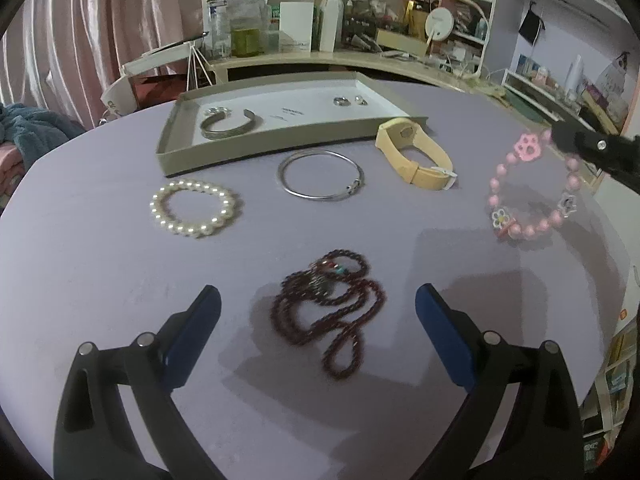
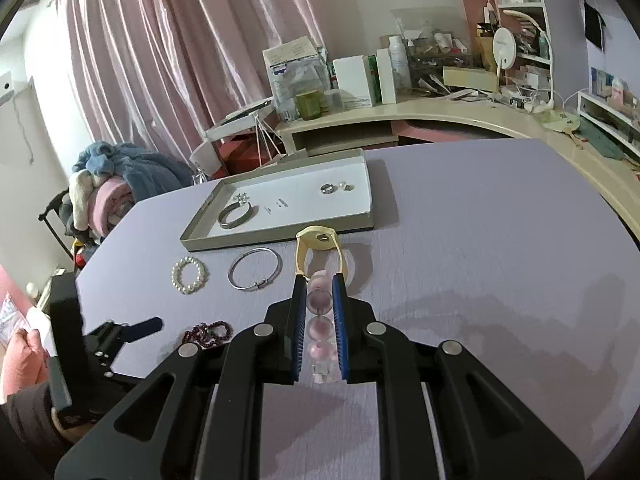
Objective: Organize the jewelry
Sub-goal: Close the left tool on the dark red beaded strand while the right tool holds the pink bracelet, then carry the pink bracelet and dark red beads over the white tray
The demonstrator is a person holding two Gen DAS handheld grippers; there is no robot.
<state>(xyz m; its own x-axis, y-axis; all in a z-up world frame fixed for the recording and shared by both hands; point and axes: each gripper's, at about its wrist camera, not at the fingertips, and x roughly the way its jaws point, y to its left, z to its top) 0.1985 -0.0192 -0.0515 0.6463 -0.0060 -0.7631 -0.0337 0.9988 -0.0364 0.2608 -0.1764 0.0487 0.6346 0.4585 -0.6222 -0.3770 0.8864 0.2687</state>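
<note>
The pink bead bracelet (image 1: pixel 532 192) hangs above the lilac worktop (image 1: pixel 100 260), pinched between the nearly closed right tongs (image 2: pixel 320 300). The left tongs (image 1: pixel 318 312) hover wide apart and hold nothing, with a dark red bead necklace (image 1: pixel 330 312) lying between their tips. Beyond lie a pearl bracelet (image 1: pixel 196 210), a silver bangle (image 1: pixel 320 176) and a yellow watch (image 1: pixel 414 154). Farther back, the shallow tray (image 1: pixel 176 158) holds a silver cuff (image 1: pixel 232 124) and small rings (image 1: pixel 350 100).

pink bead bracelet (image 1: pixel 532 188) lifted off table | dark bead necklace (image 1: pixel 328 312) heaped | pearl bracelet (image 1: pixel 196 209) flat
</note>
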